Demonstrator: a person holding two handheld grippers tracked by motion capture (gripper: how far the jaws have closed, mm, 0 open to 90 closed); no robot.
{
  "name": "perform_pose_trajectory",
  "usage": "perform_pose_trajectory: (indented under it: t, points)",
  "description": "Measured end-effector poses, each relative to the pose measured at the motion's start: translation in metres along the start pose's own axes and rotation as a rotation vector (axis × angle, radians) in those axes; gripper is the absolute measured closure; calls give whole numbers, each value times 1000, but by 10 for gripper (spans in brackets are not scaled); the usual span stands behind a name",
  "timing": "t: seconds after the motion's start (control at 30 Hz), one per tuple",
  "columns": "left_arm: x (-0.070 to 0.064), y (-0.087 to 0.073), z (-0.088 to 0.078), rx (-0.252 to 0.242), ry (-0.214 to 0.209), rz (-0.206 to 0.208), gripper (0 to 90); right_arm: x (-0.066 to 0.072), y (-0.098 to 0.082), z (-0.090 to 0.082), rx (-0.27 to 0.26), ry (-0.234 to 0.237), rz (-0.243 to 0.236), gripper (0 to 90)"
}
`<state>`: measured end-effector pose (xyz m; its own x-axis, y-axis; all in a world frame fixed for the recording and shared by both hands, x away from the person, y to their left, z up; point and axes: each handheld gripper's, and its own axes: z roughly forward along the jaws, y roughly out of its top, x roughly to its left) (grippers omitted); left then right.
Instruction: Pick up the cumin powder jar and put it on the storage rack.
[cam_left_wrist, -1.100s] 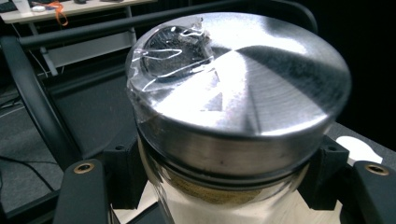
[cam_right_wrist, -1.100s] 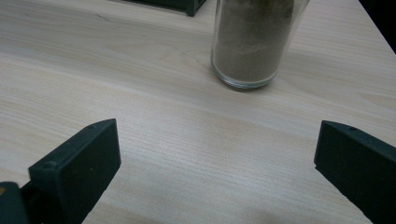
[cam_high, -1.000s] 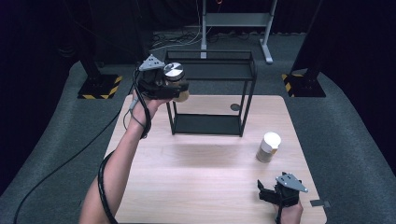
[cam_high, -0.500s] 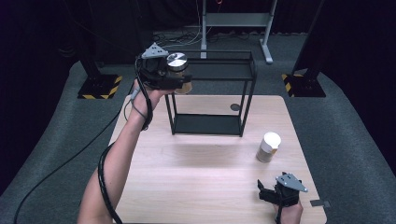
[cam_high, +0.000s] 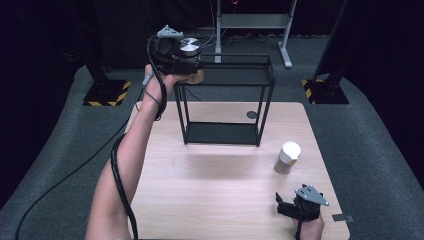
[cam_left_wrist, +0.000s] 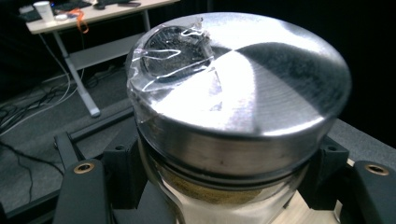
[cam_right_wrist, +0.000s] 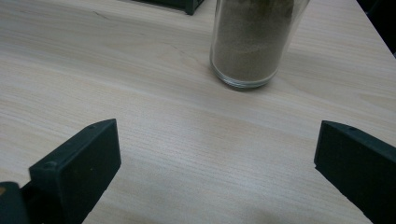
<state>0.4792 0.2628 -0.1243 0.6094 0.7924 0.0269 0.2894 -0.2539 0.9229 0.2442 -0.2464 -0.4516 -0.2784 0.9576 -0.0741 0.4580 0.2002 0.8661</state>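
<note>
High view, near edge: the right gripper sits low on the wooden table, held by a hand.
Right jaws: spread wide with bare wood between them, as the right gripper view shows.
Jar with white lid: stands upright on the table, just past the right gripper; brown powder fills it.
Table top: light wood with fine grain and a small round hole near the far side.
Black rack: a thin metal frame with two shelves, at the far middle of the table.
Left gripper: held up high by the rack's top left corner.
Left jaws: pinching a jar with a shiny metal lid; clear tape sticks to the lid.
Floor: grey carpet with yellow and black striped plates.
Room: dark, with a metal desk frame far back.
Writing: none I can read.
</note>
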Motion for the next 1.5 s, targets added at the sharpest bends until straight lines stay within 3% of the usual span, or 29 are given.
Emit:
perform_pose_trajectory:
  t: [0.17,0.47,0.63,1.5]
  points:
    - [5,8,13,18,27,-41,305,1,0,0,1,-3,-4,0]
    - [1,17,35,82,95,-49,305,1,2,1,9,-4,-9,0]
    - [1,15,44,96,108,-75,304,3,2,1,9,-8,-14,0]
    - [-7,5,54,50,146,-88,304,1,0,0,1,1,-15,0]
